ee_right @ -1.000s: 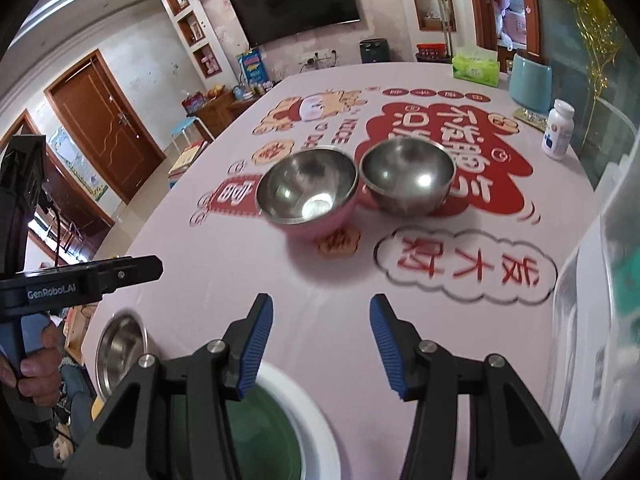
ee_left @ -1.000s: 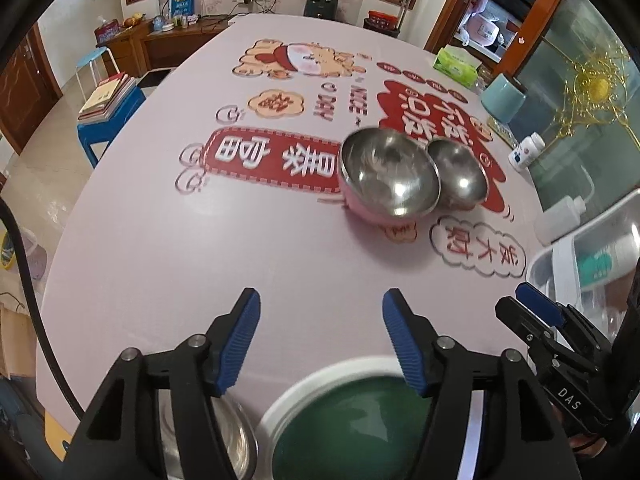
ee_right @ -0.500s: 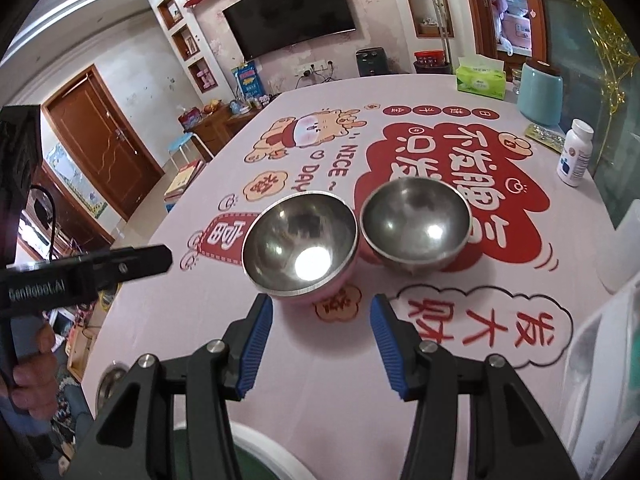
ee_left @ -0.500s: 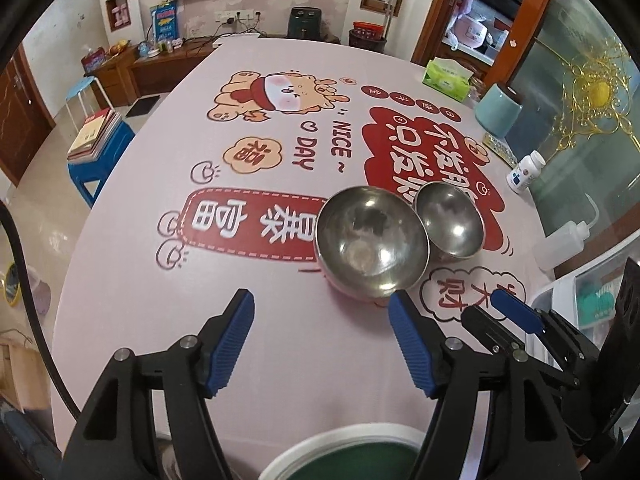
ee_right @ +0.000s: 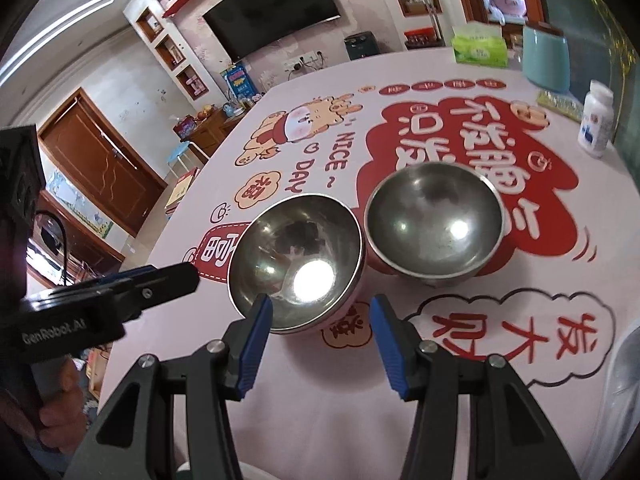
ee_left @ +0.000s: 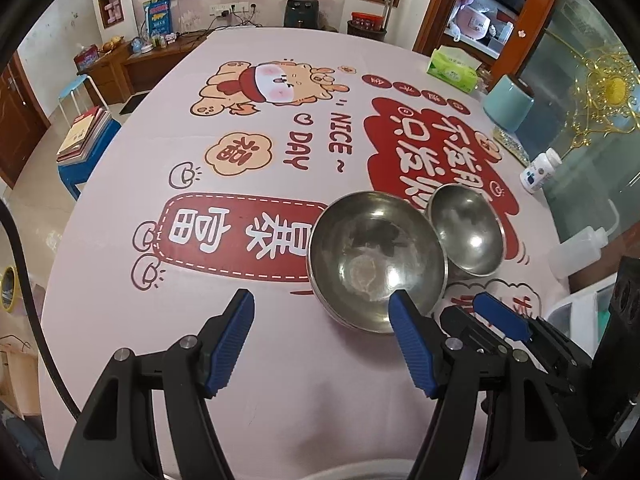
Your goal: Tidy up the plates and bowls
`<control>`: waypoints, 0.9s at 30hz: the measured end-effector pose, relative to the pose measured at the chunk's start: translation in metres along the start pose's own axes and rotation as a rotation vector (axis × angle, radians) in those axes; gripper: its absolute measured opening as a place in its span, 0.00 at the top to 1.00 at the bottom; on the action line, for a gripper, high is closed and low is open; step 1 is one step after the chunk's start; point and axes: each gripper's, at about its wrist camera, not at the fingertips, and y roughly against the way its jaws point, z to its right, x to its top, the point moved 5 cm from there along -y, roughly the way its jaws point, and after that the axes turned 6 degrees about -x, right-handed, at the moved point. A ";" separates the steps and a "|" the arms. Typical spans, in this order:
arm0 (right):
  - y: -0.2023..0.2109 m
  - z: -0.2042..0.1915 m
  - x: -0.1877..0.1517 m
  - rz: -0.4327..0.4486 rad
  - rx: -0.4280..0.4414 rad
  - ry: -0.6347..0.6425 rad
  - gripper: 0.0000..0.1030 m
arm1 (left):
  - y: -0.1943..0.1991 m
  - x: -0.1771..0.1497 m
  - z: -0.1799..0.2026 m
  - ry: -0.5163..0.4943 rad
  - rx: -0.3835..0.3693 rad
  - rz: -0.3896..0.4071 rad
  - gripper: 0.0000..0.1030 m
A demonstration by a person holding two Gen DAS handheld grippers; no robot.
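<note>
- Left wrist: left gripper (ee_left: 322, 322) jaws apart, empty, near the big bowl (ee_left: 376, 258).
- Right gripper (ee_right: 320, 326) jaws apart, empty; small bowl (ee_right: 434, 220) touches the big one.

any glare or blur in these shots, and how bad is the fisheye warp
Right wrist view: a bright white hotspot sits in the nearer round steel bowl, a smaller one in the farther steel bowl. Left wrist view: only soft reflections in those bowls, sharp overall. Both views: the pink printed tablecloth bulges outward, black vignette at the corners.
</note>
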 end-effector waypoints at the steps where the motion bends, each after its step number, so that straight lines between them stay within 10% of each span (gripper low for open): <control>1: -0.004 0.001 -0.001 -0.007 0.005 -0.012 0.51 | -0.005 0.000 0.000 0.001 -0.001 -0.005 0.34; 17: -0.040 0.006 -0.012 -0.053 0.064 -0.078 0.52 | -0.067 -0.005 -0.013 0.050 -0.039 -0.107 0.50; 27: -0.038 0.017 -0.014 -0.050 0.074 -0.121 0.73 | -0.075 -0.019 -0.009 0.071 -0.060 -0.136 0.64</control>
